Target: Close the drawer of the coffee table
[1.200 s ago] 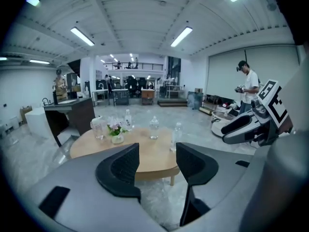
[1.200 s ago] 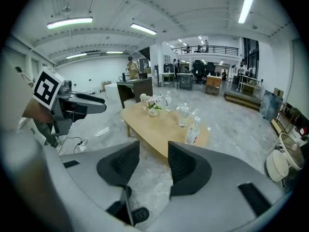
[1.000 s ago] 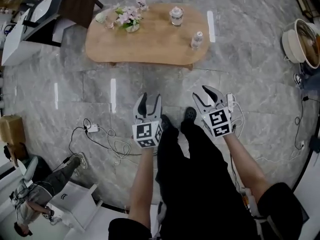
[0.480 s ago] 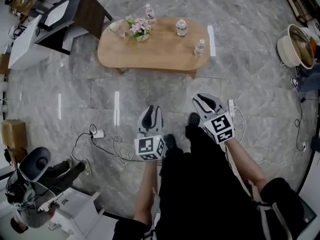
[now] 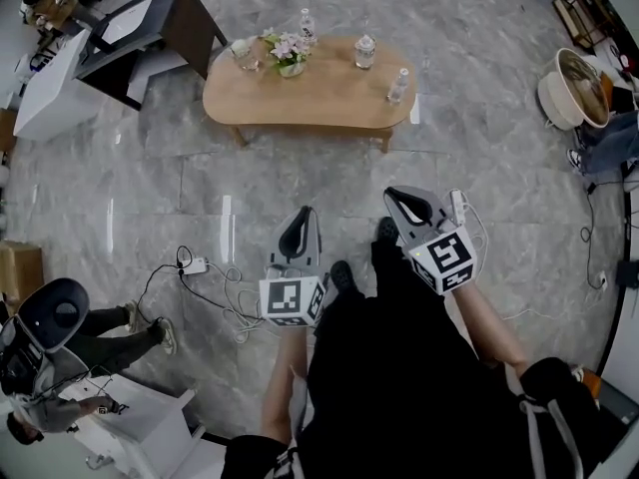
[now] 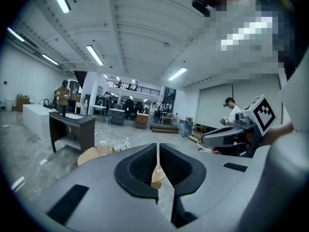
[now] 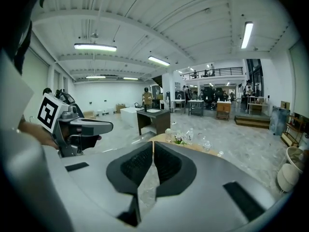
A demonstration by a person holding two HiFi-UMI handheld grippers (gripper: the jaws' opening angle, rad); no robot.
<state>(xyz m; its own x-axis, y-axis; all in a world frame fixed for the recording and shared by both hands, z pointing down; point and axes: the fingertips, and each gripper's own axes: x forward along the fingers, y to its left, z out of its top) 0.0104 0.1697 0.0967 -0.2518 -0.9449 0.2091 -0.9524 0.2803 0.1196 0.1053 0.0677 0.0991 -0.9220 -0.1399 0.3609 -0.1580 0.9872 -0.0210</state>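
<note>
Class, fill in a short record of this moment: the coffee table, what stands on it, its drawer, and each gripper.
coffee table: oval, wooden, well ahead of the person
on it: flowers, bottles
drawer: not visible in these views
left gripper: jaws have just been closing, now shut, nothing between them
right gripper: the same, shut and empty
contact with table: none, bare floor between

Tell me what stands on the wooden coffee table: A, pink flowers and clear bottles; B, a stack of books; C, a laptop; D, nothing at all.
A: the head view shows pink flowers and clear bottles standing on the coffee table.
</note>
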